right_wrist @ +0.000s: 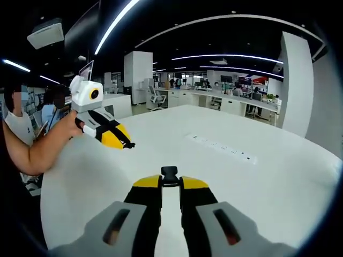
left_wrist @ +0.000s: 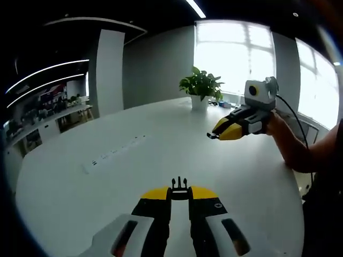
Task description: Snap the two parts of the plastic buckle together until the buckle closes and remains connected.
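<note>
In the left gripper view the left gripper (left_wrist: 180,194) has its two yellow-tipped jaws drawn close on a black pronged buckle part (left_wrist: 179,187), which sticks out forward from between the tips with its prongs pointing away over the white table (left_wrist: 107,187). In the right gripper view the right gripper (right_wrist: 170,182) is likewise pressed in on the black socket buckle part (right_wrist: 170,174), a small squarish piece standing just past its tips. The two halves are held well apart, each in its own gripper and not joined. The left gripper view also takes in the right gripper up to the right, held in a hand (left_wrist: 280,127) above the table, with a dark bit showing at its yellow tip. The right gripper view takes in the left gripper at the left, held by a hand (right_wrist: 68,124), with the black prongs jutting from its tip. Farther out on the table lies a white power strip (left_wrist: 113,153), seen in both views, and at the far edge near the bright windows stands a potted plant (left_wrist: 201,88). Beyond the table in the right gripper view are office desks (right_wrist: 225,101) and ceiling light strips.
</note>
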